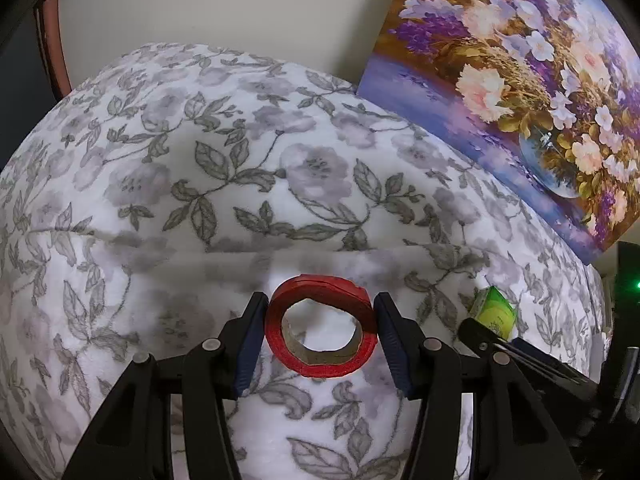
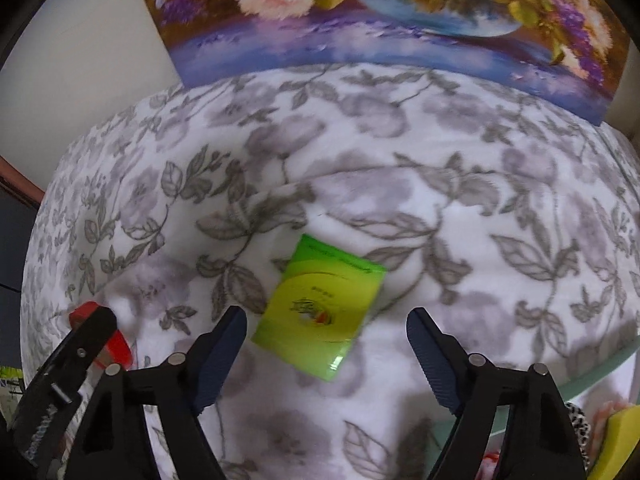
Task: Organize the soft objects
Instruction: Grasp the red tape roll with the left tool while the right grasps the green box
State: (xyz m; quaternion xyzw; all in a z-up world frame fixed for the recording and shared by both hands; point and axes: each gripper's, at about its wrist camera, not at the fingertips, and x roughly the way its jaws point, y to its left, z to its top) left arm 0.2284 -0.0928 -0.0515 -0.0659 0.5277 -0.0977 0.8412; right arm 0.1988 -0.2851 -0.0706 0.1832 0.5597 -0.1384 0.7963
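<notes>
Two hand-held grippers work over one soft floral blanket (image 1: 224, 168). Nearest in the left wrist view, we find the left gripper (image 1: 320, 336) with its blue-padded jaws closed against the two sides of a red roll of tape with a brown cardboard core (image 1: 322, 330); the roll stands on edge, its hole facing the camera, and is squeezed slightly out of round. We judge it gripped.

In the right wrist view, the right gripper (image 2: 326, 346) stands with jaws apart and nothing between the pads. The flat green rectangular packet with a printed emblem (image 2: 320, 308) lies on the blanket just ahead of the fingertips, a little left of the midline. Its long axis runs tilted, from lower left to upper right. We judge that the jaws are wide enough to straddle its short side, though a roll of the wrist may be needed to square up. The right gripper is the nearer to it.

Nothing lies between jaws and packet. The left gripper and red roll sit close at the lower left edge. Farther off, a flower painting (image 2: 360, 12) leans at the blanket's rear. A yellow sponge-like block (image 2: 618, 436) shows at the lower right.
</notes>
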